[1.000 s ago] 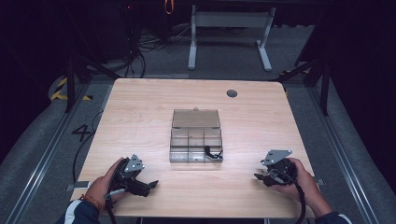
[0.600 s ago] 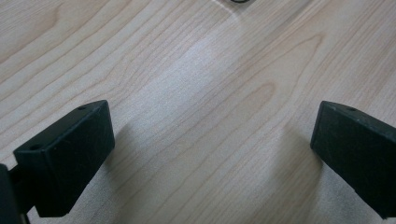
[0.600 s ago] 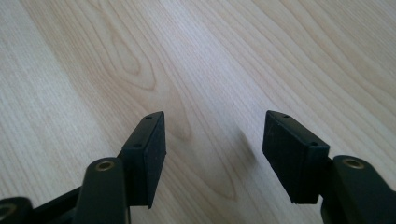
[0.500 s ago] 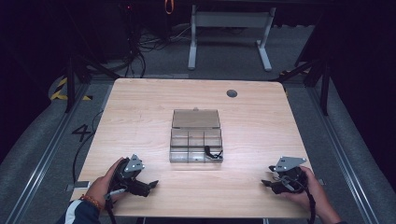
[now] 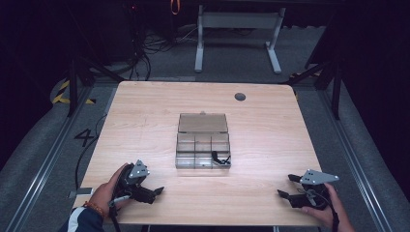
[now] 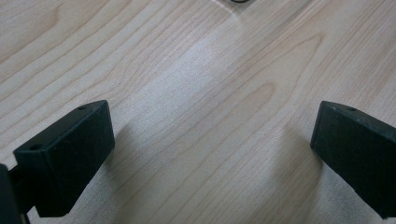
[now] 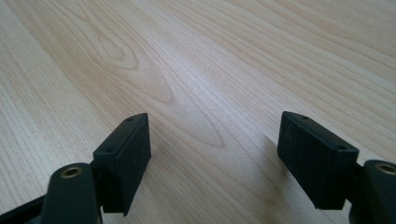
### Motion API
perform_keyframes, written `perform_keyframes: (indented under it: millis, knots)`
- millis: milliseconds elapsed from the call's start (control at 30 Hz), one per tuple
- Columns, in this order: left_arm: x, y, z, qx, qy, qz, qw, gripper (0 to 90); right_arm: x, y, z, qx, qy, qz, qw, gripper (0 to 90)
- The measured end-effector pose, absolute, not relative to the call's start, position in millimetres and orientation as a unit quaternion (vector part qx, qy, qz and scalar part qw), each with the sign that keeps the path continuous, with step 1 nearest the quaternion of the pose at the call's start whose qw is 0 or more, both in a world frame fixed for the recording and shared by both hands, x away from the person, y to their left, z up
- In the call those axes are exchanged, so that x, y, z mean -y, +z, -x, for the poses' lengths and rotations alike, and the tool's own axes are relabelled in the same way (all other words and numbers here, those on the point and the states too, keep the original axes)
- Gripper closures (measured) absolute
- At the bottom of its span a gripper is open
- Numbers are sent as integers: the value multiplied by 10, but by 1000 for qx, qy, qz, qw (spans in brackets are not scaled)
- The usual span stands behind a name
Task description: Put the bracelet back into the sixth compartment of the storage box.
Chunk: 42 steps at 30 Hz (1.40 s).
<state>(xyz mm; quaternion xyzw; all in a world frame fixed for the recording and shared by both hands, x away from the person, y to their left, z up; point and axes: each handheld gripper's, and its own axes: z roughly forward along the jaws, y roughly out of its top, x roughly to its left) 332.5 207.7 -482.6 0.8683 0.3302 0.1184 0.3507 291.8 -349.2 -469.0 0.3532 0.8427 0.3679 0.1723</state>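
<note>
From the high view: a pale wooden table [image 5: 145, 121], with a clear plastic box [image 5: 203, 147] near its middle, lid swung open toward the far side. Divided into small compartments; a small black part [image 5: 220, 158] in the near right one, too small to tell what it is. A dark round disc [image 5: 240, 96] near the far edge of the table, well apart from the box. Left gripper [image 5: 153, 193] at the near left corner, held in the left hand [image 5: 107, 190], jaws pointing right and spread apart, nothing between them. Right gripper [image 5: 286, 186] at the near right corner, held in the right hand [image 5: 325, 211], jaws pointing left and likewise apart. Both well apart from the box.

From the left gripper view: two black jaws wide apart, low over bare wood grain, with shadows cast beside them. Left gripper [image 6: 212, 135] holding nothing. A dark curved edge at the top border, cut off and not identifiable.

From the right gripper view: jaws of the right gripper [image 7: 215, 140] spread wide, close above the wood, empty between.
</note>
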Motion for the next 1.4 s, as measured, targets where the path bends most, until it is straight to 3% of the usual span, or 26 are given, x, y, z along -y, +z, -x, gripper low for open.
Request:
perform_keyframes:
  millis: [333,1400]
  knots:
    - [-2076,-4827,-3323,-331,118,-868,351,1,3514,-4699,-2904,-837,365,-367,179,210]
    - [-2077,-4827,-3324,-330,118,-868,351,1,3512,-4699,-2906,-836,364,-370,179,205]
